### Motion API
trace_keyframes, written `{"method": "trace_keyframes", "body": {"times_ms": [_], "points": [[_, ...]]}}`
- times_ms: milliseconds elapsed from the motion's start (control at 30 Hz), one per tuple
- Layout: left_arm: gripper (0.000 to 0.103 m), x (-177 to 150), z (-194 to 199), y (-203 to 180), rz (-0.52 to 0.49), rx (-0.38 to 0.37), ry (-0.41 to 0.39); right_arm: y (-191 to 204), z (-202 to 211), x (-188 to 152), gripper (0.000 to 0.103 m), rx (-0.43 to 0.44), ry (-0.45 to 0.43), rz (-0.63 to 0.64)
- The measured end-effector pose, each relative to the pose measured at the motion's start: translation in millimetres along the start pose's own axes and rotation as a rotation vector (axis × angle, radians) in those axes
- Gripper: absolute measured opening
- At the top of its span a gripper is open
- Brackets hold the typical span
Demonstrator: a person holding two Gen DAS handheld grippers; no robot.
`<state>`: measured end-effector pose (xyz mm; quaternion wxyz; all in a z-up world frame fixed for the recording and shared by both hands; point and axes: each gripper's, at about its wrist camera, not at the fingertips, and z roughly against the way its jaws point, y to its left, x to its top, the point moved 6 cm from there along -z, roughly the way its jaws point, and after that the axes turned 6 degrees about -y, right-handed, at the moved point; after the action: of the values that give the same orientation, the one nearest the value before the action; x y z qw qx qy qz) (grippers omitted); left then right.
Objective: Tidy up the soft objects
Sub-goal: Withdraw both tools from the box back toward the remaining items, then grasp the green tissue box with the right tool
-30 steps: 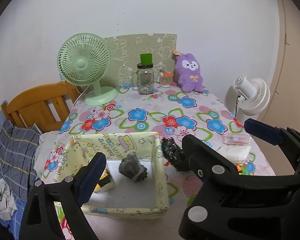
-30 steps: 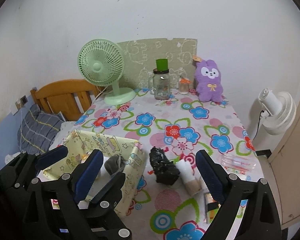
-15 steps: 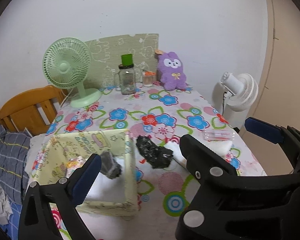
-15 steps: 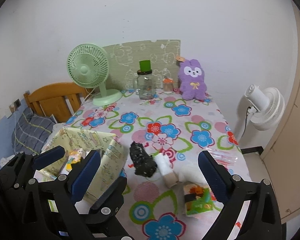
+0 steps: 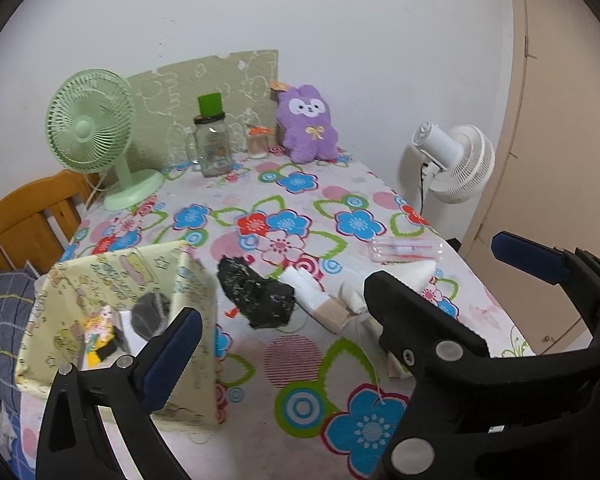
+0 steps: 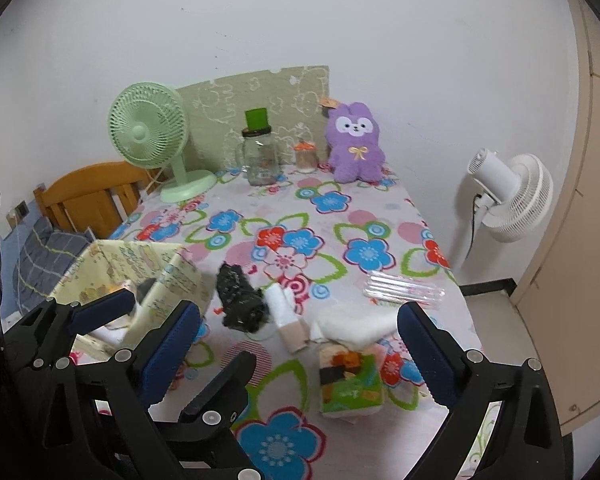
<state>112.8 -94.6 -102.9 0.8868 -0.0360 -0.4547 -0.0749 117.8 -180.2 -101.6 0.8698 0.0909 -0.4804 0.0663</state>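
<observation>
White wall backs a bench (image 6: 236, 248) under a flowered cloth. At its near left stands a pale yellow fabric box (image 5: 80, 280) with a grey soft lump (image 5: 150, 314) and a small yellow toy (image 5: 98, 326) inside. Just right of the box lies a black crumpled bundle (image 6: 238, 300), touching a rolled white sock (image 6: 286, 316); beside it sits a folded white cloth (image 6: 354, 326). The left gripper (image 5: 340, 292) has just been opening and stands wide, nothing between its fingers. The right gripper (image 6: 300, 348) also stands wide and empty above the bench.
</observation>
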Motion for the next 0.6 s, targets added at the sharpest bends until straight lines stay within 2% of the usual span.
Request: {"method": "trace_keyframes", "body": {"times_ms": [600], "points": [[0.103,-30,-52,-19,-0.031,-0.028,0.117,-40,-38,-38,0.100,-0.057,0.102,-0.040]]}}
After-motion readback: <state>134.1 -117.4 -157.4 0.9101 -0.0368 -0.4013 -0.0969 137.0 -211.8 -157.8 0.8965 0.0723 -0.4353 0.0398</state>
